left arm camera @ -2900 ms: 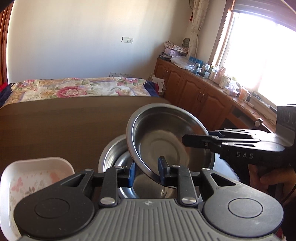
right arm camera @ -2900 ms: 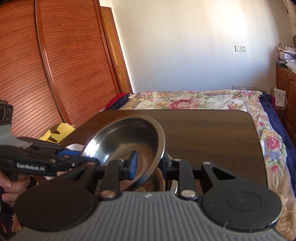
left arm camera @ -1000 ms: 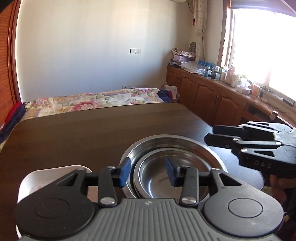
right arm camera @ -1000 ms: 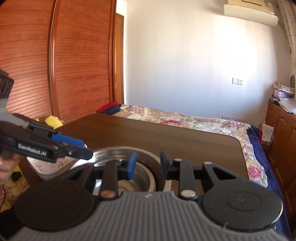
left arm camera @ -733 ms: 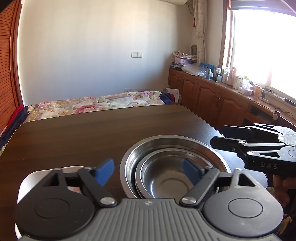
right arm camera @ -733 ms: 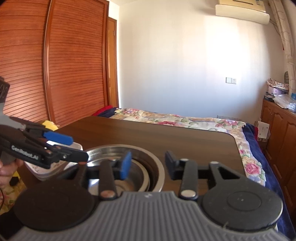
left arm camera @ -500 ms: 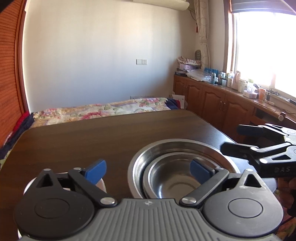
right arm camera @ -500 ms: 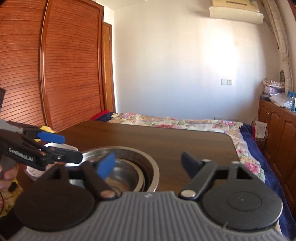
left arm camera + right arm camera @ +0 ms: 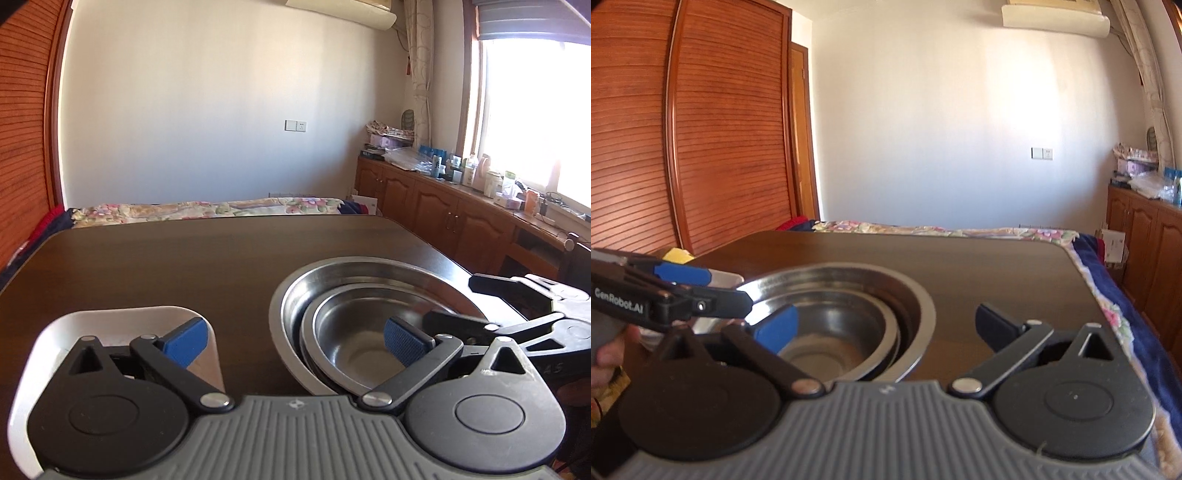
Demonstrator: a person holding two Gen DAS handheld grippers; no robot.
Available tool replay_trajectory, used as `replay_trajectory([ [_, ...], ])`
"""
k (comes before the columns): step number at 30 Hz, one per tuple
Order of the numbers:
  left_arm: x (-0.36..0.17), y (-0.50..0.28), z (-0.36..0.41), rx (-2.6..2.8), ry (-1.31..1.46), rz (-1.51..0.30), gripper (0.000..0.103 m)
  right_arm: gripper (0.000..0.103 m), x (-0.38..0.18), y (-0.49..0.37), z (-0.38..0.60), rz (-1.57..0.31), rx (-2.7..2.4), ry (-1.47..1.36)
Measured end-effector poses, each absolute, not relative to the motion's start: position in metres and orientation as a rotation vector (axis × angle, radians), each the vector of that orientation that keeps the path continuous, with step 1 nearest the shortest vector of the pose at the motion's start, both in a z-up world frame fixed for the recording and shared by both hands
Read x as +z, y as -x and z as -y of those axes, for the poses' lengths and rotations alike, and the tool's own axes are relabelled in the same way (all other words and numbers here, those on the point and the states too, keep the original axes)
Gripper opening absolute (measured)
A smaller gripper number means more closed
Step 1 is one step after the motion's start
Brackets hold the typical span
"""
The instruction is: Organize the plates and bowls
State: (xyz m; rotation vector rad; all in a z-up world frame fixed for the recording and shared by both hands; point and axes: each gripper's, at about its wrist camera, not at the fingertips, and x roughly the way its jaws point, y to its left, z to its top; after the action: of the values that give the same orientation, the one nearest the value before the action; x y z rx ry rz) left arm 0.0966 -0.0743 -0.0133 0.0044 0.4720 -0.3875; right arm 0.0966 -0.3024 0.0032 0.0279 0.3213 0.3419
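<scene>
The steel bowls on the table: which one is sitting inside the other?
The smaller steel bowl sits inside. The larger steel bowl holds it, its wide rim showing all around, and it stands directly on the dark table.

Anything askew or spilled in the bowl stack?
Nothing spilled. The small steel bowl sits off-centre inside the big steel bowl, crowded toward its near side. The white dish beside them looks fine.

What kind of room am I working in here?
Most likely a bedroom at home: a bed with a floral quilt lies beyond the dark wooden table, slatted wooden wardrobe doors cover one wall, and an air conditioner hangs high up.
</scene>
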Motion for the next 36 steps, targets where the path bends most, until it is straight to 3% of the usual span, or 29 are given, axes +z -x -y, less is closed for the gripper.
replay_trajectory([
  [12,-0.021,-0.103,0.077,-0.458,0.091,-0.531,0.083,0.102,-0.004,-0.100,0.306,-0.353,0.336,-0.099],
  [14,-0.022,-0.105,0.078,-0.462,0.089,-0.547,0.064,0.100,-0.004,-0.101,0.306,-0.358,0.348,-0.104],
  [15,-0.023,-0.106,0.078,-0.461,0.087,-0.554,0.060,0.098,-0.003,-0.101,0.307,-0.360,0.363,-0.112],
  [17,-0.024,-0.106,0.078,-0.461,0.093,-0.563,0.051,0.084,-0.004,-0.102,0.306,-0.366,0.383,-0.126],
  [21,-0.024,-0.105,0.075,-0.444,0.117,-0.565,0.043,0.056,-0.005,-0.102,0.304,-0.377,0.381,-0.122],
  [23,-0.024,-0.104,0.074,-0.432,0.120,-0.562,0.036,0.050,-0.006,-0.101,0.304,-0.376,0.375,-0.131],
  [36,-0.020,-0.094,0.071,-0.423,0.119,-0.529,0.034,0.047,-0.002,-0.098,0.303,-0.357,0.354,-0.140],
])
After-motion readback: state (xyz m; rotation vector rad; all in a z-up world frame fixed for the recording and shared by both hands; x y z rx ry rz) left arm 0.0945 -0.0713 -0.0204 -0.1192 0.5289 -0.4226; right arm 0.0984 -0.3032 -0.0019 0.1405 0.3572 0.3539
